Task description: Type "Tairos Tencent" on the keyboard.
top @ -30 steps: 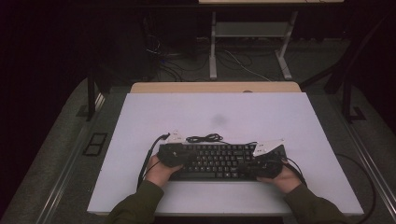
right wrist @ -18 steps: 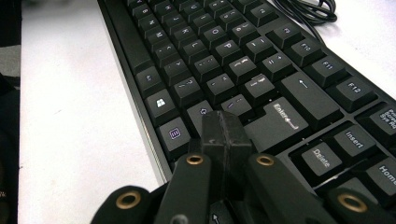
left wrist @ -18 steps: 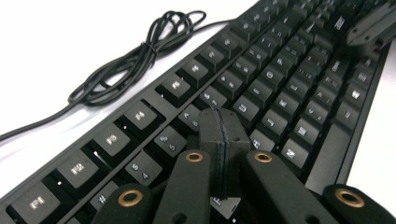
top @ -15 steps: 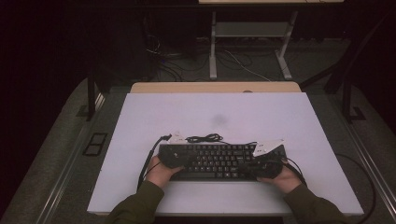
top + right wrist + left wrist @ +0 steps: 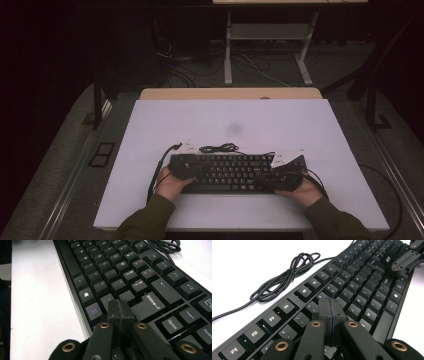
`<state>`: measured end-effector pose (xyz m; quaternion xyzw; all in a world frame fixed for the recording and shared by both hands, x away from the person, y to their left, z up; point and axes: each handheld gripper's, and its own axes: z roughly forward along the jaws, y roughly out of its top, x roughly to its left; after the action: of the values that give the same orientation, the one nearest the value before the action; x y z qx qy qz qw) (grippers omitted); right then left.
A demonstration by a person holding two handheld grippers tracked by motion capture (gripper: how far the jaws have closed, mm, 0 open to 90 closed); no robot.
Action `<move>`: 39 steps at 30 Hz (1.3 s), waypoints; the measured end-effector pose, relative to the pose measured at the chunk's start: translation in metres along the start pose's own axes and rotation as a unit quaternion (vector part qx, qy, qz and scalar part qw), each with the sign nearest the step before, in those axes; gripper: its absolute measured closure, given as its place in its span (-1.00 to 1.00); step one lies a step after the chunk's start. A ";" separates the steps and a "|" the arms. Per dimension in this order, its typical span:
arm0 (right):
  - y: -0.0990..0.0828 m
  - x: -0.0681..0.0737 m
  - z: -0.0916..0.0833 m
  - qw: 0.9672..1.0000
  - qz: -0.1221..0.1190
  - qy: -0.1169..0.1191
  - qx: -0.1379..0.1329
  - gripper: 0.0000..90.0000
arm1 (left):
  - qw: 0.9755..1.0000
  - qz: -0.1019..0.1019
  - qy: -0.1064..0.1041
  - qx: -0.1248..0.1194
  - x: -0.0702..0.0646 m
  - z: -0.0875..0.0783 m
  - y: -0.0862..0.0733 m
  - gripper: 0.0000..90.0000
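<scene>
- Keyboard (image 5: pixel 237 171): a black keyboard lies flat on the white table (image 5: pixel 300 130), in the lower middle of the high view, its long axis running left to right across the frame, parallel to the table's near edge.
- Cable (image 5: pixel 218 148): the keyboard's black cable lies in a loose coil on the table just beyond the far edge of the keyboard, upper middle of that cluster; in the left gripper view it fills the upper left (image 5: pixel 284 275).
- Left gripper (image 5: pixel 329 308): its jaws are pressed together with nothing between them, and the tip sits over the number and letter rows near the keyboard's left end. Whether it touches a key cannot be told.
- Right gripper (image 5: pixel 119 308): its jaws are likewise pressed together and empty, with the tip over the keys beside the Enter key, at the keyboard's right end. Contact cannot be told.
- Hands: the left hand (image 5: pixel 170 184) and right hand (image 5: pixel 302 191) enter from the bottom edge of the high view, one at each end of the keyboard.
- Key relation: the keyboard lies directly beneath both tools, so each gripper is nearer to its own half; any key press would probably be a short downward move.
- Containers: no container is in view on the table.
</scene>
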<state>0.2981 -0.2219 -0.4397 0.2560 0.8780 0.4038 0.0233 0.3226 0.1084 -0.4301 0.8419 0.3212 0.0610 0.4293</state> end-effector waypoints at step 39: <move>0.010 -0.007 -0.005 0.996 0.034 -0.003 -0.078 0.06 | 0.999 -0.002 0.005 -0.046 -0.001 -0.018 -0.011 -0.40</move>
<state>0.3075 -0.2234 -0.4299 0.2843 0.8348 0.4704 0.0325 0.3097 0.1242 -0.4269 0.8203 0.3217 0.0793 0.4662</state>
